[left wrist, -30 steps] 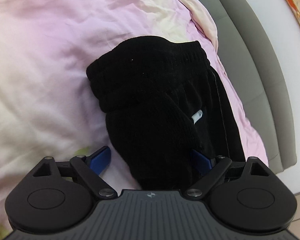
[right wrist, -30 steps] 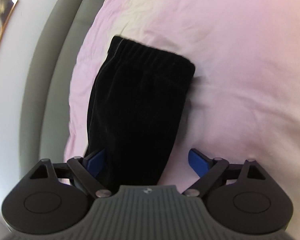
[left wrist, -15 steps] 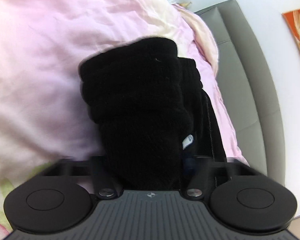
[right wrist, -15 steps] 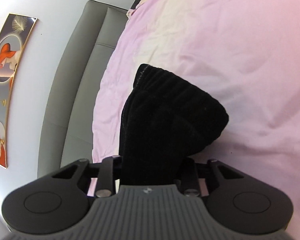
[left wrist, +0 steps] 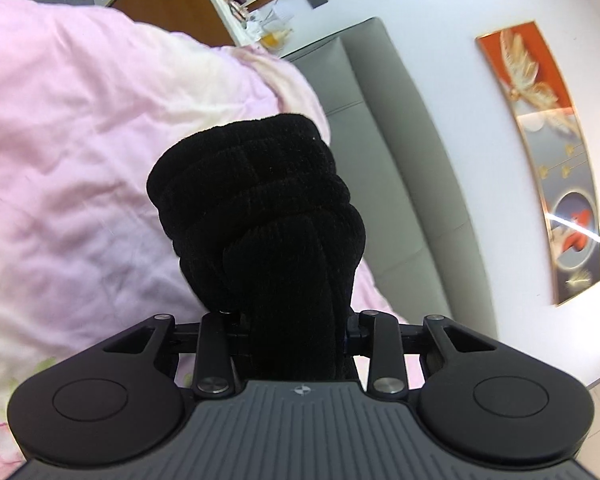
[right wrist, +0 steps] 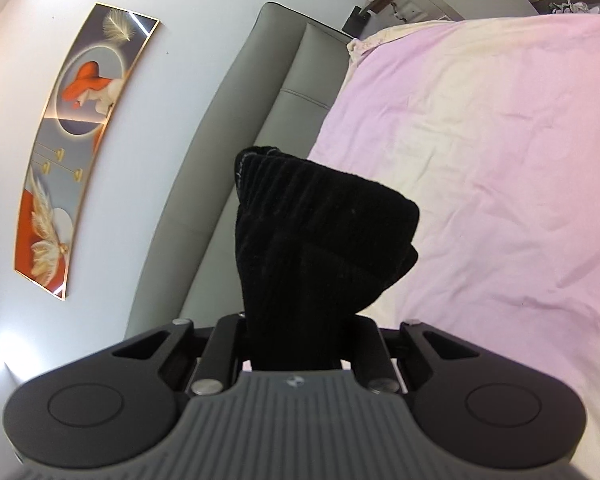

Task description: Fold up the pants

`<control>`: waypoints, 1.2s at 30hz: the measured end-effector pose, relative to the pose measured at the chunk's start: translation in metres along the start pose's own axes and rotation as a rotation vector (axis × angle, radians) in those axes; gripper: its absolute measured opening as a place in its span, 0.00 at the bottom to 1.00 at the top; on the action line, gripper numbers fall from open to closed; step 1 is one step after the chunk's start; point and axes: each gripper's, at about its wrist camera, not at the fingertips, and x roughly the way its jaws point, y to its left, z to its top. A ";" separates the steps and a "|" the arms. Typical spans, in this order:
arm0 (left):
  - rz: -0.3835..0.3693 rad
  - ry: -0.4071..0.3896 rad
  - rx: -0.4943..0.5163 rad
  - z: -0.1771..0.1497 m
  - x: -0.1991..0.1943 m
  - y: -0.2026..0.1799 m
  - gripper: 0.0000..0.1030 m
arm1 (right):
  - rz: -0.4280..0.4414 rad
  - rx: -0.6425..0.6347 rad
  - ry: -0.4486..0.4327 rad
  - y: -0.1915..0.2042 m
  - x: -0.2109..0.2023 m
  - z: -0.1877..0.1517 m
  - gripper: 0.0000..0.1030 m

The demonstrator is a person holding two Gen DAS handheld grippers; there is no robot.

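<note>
Both grippers carry the black ribbed corduroy pants [left wrist: 268, 216], each clamped on a bunched end. Left gripper [left wrist: 296, 340]: jaws have just been closing and now grasp a thick wad of fabric, which bulges out beyond them in stacked folds, far end hanging free in front of the grey padded headboard [left wrist: 384, 128]. Right gripper [right wrist: 296, 344]: jaws have likewise just been closing and are clenched on a narrower bundle; a stitched hem or cuff edge shows at its far left tip. Pants are off the bed in both views, held above the pink and cream crumpled duvet [right wrist: 480, 160], which lies left of the garment in the left view and right of it in the right view. Long framed picture in orange and grey [right wrist: 72, 144] hangs on the white wall beyond the headboard. Step in hand, as I judge it: lift of the two gripped ends to carry one part of the pants over the other. Next move probably calls for keeping both grips firm, carrying the held ends over to meet the rest of the garment, then lowering flat onto the duvet before releasing. Risk: slack middle may bunch rather than lie smooth.
</note>
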 end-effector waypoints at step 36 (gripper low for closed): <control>0.521 0.029 0.410 -0.010 -0.085 0.008 0.80 | -0.514 0.119 -0.084 -0.162 -0.126 -0.060 0.52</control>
